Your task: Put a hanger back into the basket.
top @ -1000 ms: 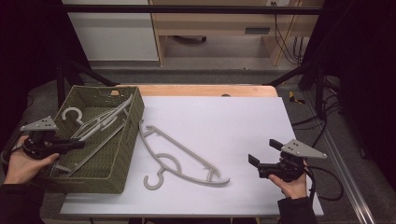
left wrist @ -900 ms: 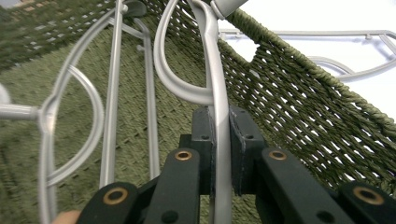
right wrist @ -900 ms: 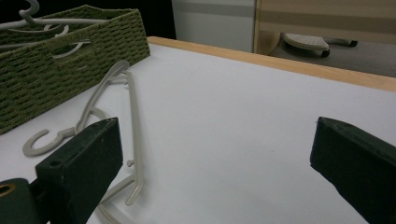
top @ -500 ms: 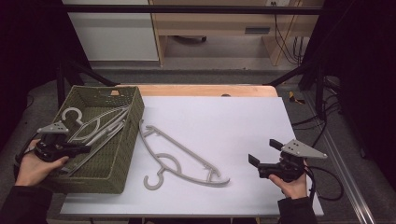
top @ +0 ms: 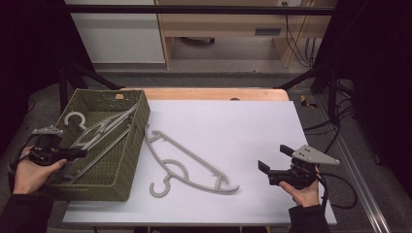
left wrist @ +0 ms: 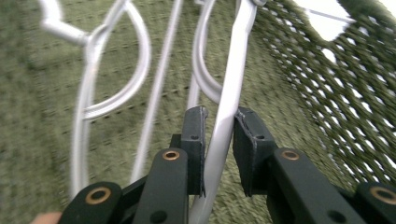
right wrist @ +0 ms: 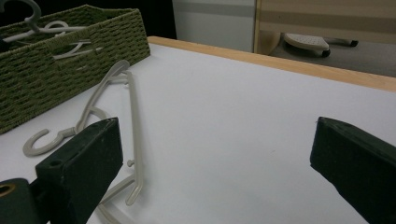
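Several pale grey hangers lie in a green woven basket (top: 127, 160) at the table's left. My left gripper (top: 82, 153) reaches in over its near-left rim. In the left gripper view the left gripper (left wrist: 218, 126) has its jaws pressed around the bar of one hanger (left wrist: 231, 93). The hook (top: 74, 118) of a basket hanger rises near the far-left rim. Two more hangers (top: 189, 165) lie overlapped on the white table top (top: 243, 126), beside the basket. My right gripper (top: 274, 158) hovers open at the near right, pointing toward those hangers (right wrist: 133, 116), with nothing between its jaws (right wrist: 215, 126).
The basket (right wrist: 46, 79) stands left of the loose hangers. A wooden strip (top: 214, 93) edges the table's far side. Beyond it are a white cabinet (top: 116, 34) and a wooden shelf unit (top: 228, 29). Black frame posts and cables stand to the right.
My left gripper has moved right, into the basket, and turned level, and its jaws now sit around a hanger bar. The right gripper and the table hangers have not moved.
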Demonstrator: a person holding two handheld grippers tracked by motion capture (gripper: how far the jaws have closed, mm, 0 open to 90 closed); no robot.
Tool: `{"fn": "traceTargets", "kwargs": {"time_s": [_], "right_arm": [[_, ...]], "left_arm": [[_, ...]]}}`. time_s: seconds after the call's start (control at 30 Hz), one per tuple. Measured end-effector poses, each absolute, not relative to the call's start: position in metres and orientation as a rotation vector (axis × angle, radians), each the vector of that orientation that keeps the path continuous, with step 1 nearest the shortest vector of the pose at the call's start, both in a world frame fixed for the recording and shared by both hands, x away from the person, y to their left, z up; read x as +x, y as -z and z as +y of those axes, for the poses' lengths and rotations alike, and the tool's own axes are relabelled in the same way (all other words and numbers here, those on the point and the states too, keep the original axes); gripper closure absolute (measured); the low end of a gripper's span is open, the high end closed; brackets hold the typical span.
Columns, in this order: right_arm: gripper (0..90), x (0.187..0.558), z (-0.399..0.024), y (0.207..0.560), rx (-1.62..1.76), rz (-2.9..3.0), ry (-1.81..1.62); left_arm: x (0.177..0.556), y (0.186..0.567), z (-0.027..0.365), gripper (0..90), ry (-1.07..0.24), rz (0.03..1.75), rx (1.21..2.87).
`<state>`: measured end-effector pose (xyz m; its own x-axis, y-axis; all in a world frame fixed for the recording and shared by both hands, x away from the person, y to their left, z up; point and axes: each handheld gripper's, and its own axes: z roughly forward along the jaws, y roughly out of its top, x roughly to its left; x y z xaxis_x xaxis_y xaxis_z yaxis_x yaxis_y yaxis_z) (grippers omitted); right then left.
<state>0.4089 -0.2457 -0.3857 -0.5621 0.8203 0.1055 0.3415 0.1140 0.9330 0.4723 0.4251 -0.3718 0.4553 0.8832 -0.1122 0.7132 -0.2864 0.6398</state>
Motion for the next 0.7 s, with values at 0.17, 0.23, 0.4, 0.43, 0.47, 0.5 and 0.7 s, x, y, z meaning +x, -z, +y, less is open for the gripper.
{"fn": "traceTargets", "kwargs": {"time_s": [0.17,0.23,0.4,0.43,0.47,0.5,0.7], "right_arm": [[2.7,0.409,-0.246,0.386,1.126,1.956,-1.447],[2.6,0.409,-0.246,0.386,1.126,1.958,-1.446],[2.7,0.409,-0.246,0.386,1.124,1.958,-1.446],[2.7,0.409,-0.246,0.386,1.123,1.959,-1.447],[2.7,0.409,-0.246,0.386,1.124,1.958,-1.446],[2.7,0.409,-0.246,0.386,1.123,1.958,-1.447],[2.6,0.409,-0.246,0.386,1.118,1.967,-1.442]], "left_arm": [[0.474,0.367,0.436,72.2,-0.417,1.406,1.998],[0.475,0.366,0.436,72.4,-0.487,1.442,1.987],[0.480,0.365,0.439,73.2,-0.554,1.478,2.025],[0.481,0.365,0.439,73.2,-0.563,1.486,2.025],[0.482,0.365,0.440,73.2,-0.573,1.491,2.032],[0.483,0.366,0.440,73.2,-0.579,1.499,2.029],[0.488,0.370,0.443,68.1,-0.618,1.543,2.022]]}}
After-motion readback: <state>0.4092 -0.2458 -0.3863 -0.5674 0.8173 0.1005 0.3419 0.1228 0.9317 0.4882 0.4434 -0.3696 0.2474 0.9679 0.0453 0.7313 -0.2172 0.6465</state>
